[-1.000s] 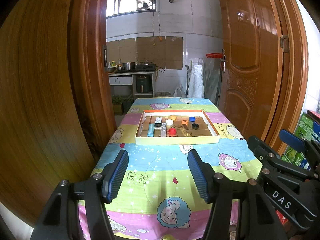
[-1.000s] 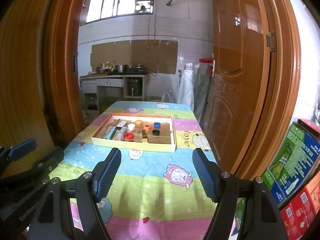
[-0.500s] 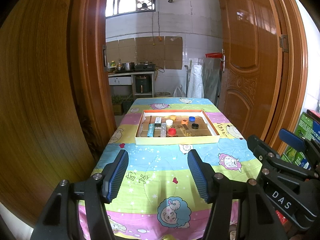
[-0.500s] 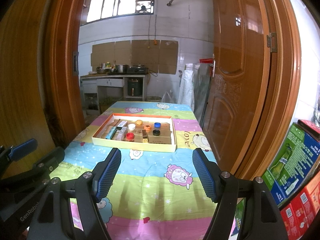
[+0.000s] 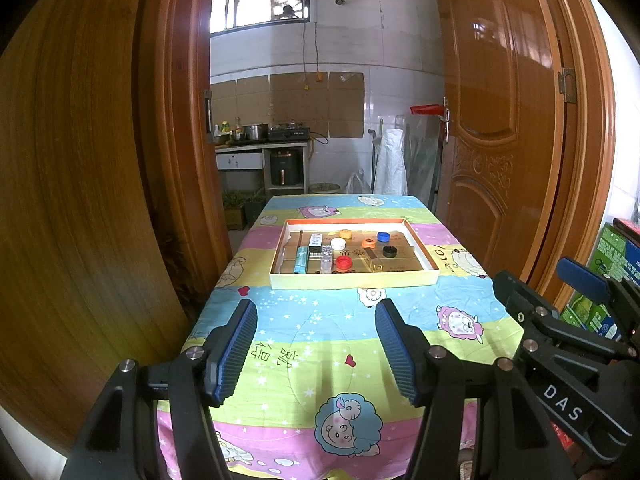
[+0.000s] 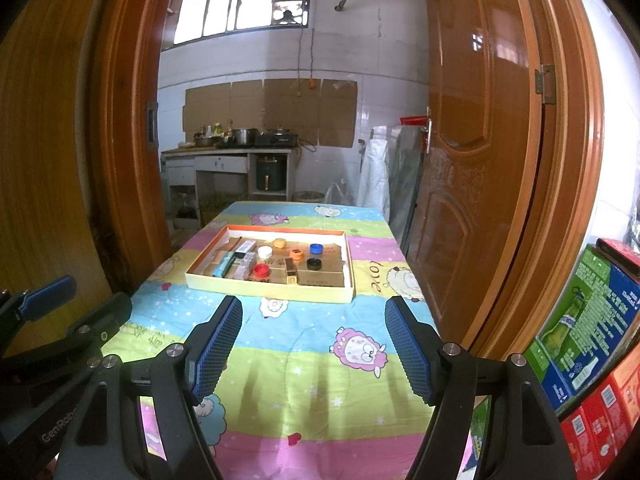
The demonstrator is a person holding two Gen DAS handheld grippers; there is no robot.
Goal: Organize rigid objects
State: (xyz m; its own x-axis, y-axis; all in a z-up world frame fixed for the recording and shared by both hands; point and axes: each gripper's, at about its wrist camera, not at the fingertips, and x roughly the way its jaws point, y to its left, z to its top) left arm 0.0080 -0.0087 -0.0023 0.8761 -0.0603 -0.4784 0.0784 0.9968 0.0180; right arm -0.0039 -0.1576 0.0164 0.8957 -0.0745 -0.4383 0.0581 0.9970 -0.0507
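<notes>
"das" on right hand-held gripper [image 5: 592, 292], "love" on tablecloth [image 6: 376, 278], "genrob" on left hand-held gripper [image 6: 48, 292]

Tray [image 5: 352, 280] count: one. Contents: six bottle caps, namely white [image 5: 338, 243], yellow [image 5: 345, 233], orange [image 5: 368, 243], blue [image 5: 383, 236], black [image 5: 389, 251] at 3 o'clock, red [image 5: 343, 263] at 6 o'clock.

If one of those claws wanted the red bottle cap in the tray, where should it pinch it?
Pinch the red cap across its round rim, coming from above with the right gripper, whose jaws stand open. It lies flat and low on the tray's floor, with a clear box close on its left, so a side approach looks cramped; the curved rim gives both pads a hold.
</notes>
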